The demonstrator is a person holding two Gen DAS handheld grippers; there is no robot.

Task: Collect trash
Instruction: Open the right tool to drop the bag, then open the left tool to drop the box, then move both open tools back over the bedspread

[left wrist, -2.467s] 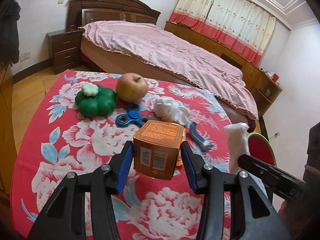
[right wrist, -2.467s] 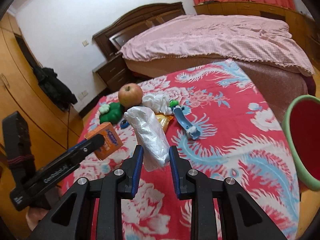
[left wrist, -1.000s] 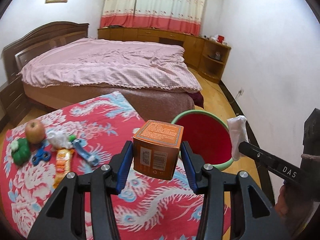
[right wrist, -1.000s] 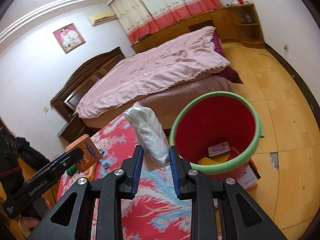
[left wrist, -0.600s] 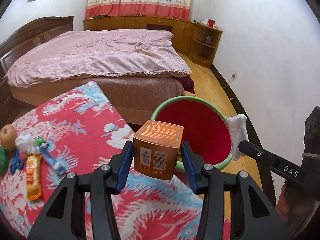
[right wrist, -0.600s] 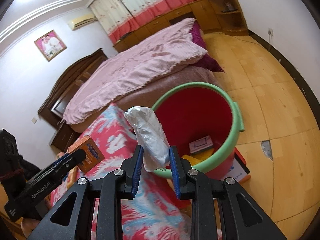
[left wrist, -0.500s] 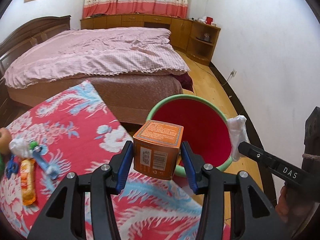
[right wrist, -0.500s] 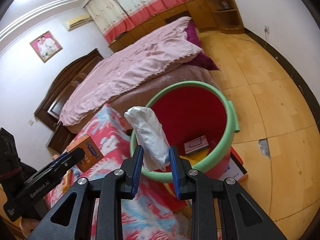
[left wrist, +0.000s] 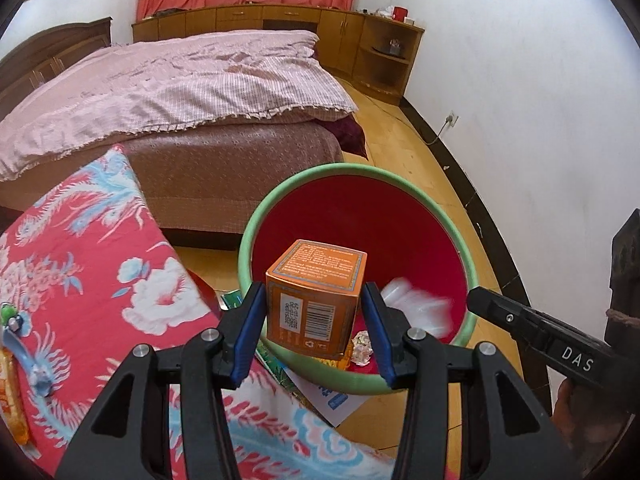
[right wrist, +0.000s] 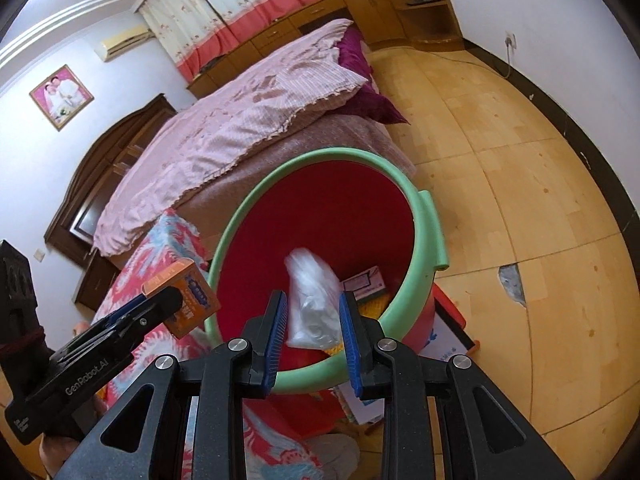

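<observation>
My left gripper (left wrist: 312, 294) is shut on the orange box (left wrist: 316, 300), holding it upright just above the near rim of the red bin with the green rim (left wrist: 344, 168). My right gripper (right wrist: 312, 296) points down into the same bin (right wrist: 320, 156). The white plastic bag (right wrist: 312, 300) is blurred and sits low and ahead of its blue pads. In the left wrist view the bag (left wrist: 416, 308) hangs inside the bin, apart from the right fingertip (left wrist: 476, 298). The box (right wrist: 184, 300) also shows at the left.
Inside the bin lie a small flat packet (right wrist: 366, 280) and a foil wrapper (left wrist: 362, 346). Papers (left wrist: 328, 396) lie on the floor under it. The table with the red floral cloth (left wrist: 100, 280) is at the left, the bed (left wrist: 180, 92) behind, a white wall at the right.
Both grippers have swung from the table over the bin and sunk toward it. The bag has left the right pads and dropped lower, blurred. The box stays gripped.
</observation>
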